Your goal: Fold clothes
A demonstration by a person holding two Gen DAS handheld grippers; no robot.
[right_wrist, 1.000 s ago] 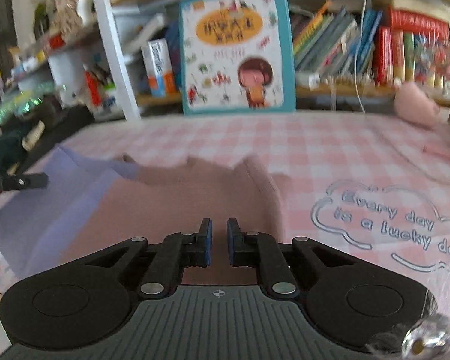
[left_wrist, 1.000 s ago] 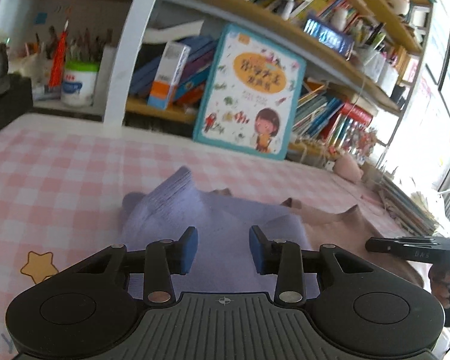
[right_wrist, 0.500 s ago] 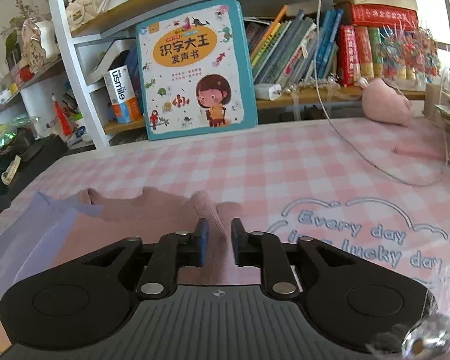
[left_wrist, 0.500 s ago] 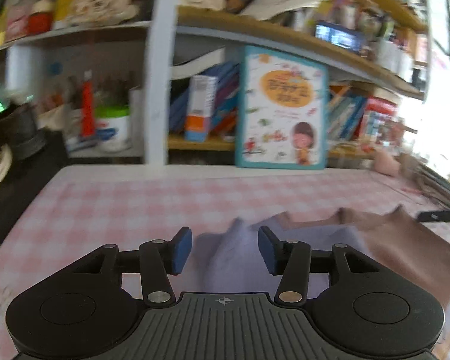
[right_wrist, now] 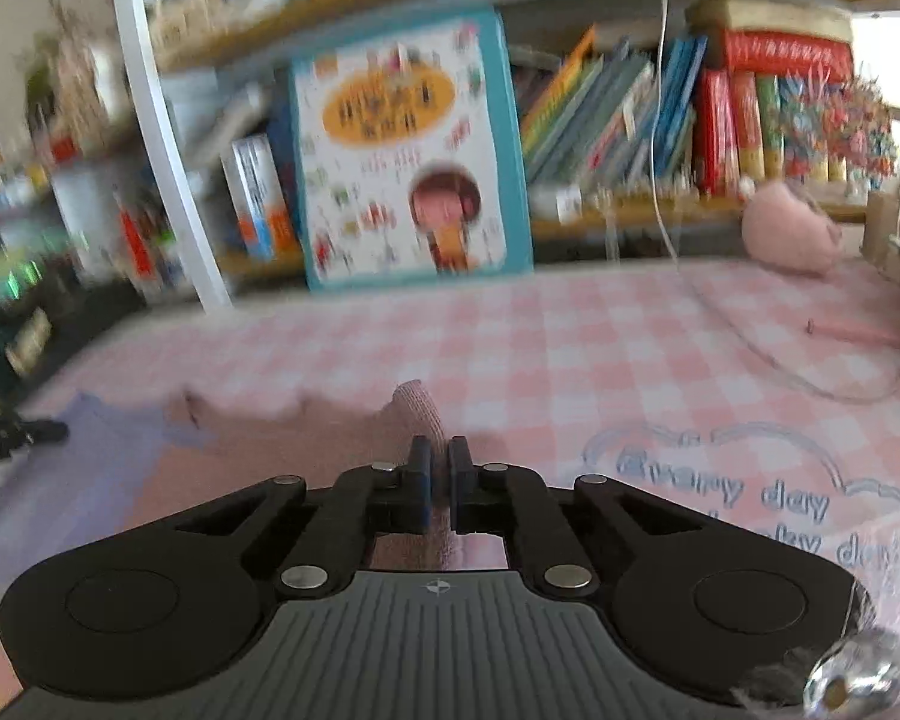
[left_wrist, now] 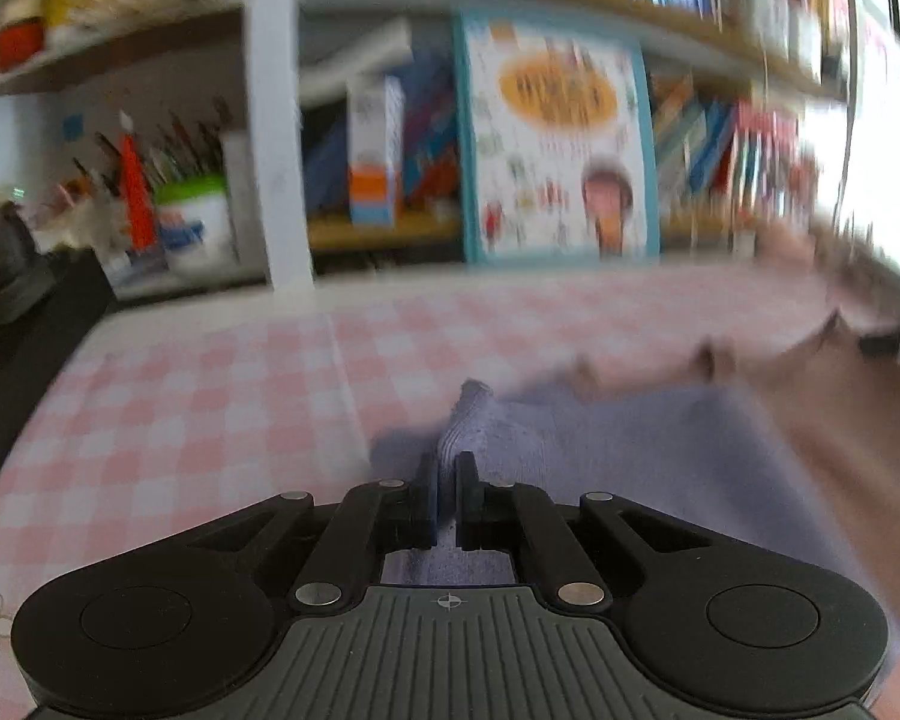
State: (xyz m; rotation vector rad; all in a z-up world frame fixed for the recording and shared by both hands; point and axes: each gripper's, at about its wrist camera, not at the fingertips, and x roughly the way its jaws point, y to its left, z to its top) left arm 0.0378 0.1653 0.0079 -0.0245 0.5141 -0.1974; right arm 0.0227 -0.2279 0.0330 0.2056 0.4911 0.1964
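Two tools are pinching one two-coloured garment (left_wrist: 660, 450) that lies on the desk (left_wrist: 210, 396), which is covered in a pink-and-white checked cloth. The left tool (left_wrist: 447, 483) has its jaws pressed together on the lavender corner, a ribbed edge sticking up just beyond the pads. The right tool (right_wrist: 440, 468) is likewise clamped on the dusty-pink corner, whose ribbed fold rises between its jaws. In the left wrist view the lavender half lies nearest, with the pink half beyond it to the right; in the right wrist view the pink half spreads left toward the lavender one. Both views are blurred. At the back of the desk a teal-edged picture book (right_wrist: 405, 162) stands upright against a shelf of books (right_wrist: 660, 114). A pink soft toy (right_wrist: 789, 234) sits at the desk's far right.
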